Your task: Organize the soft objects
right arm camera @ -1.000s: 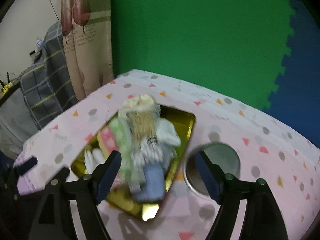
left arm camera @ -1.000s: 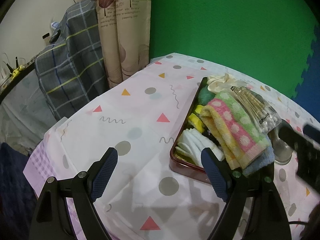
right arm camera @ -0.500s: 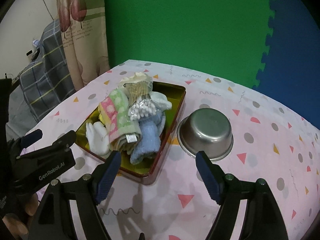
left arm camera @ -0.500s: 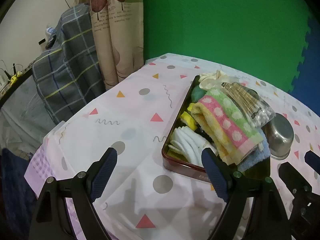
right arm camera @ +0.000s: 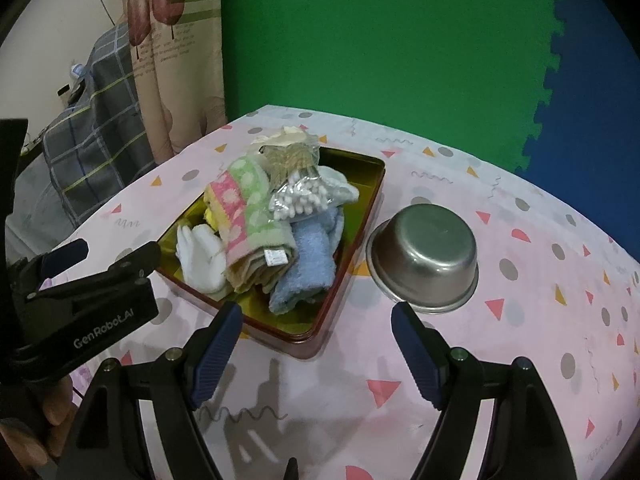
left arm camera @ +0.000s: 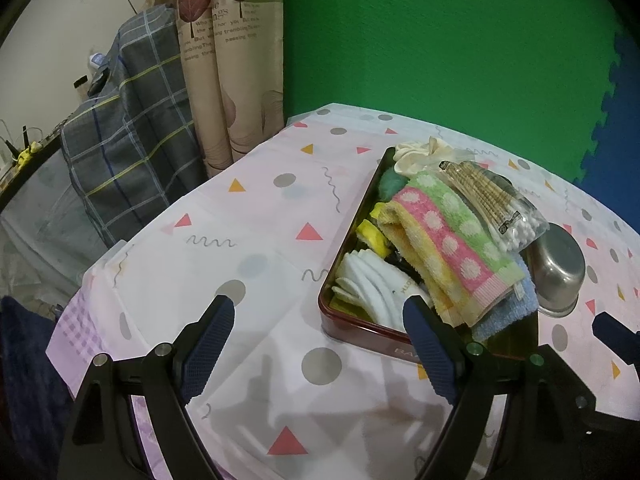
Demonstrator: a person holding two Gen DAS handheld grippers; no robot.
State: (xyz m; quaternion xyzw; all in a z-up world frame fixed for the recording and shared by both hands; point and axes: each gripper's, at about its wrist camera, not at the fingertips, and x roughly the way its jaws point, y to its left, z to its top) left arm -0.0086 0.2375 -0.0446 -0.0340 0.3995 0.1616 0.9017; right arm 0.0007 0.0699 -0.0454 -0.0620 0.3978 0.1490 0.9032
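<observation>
While both grippers hover above the table, I see my left gripper [left arm camera: 320, 344] spread wide with nothing between its ribbed blue pads, over bare cloth just beside the near left corner of the tin. My right gripper [right arm camera: 316, 344] is likewise released and empty, its jaws framing the tin's near corner and the bowl's near edge. From the right wrist view, the rectangular tin tray [right arm camera: 352, 248], dark red outside and shiny gold inside, runs lengthwise away from me and slightly rightward. Soft things are heaped inside it: a fluffy blue towel [right arm camera: 308, 260] and a terry towel with pink, green and yellow dotted stripes [right arm camera: 248, 204], both lying along the tin's long axis; white knitted gloves [right arm camera: 200, 252] at the near end; a crinkly clear bag of cotton swabs [right arm camera: 300, 196] on top. Just right of the tin sits an upturned round steel bowl [right arm camera: 428, 252]. Everything rests on a pale pink tablecloth [right arm camera: 520, 320] printed with triangles and dots.
</observation>
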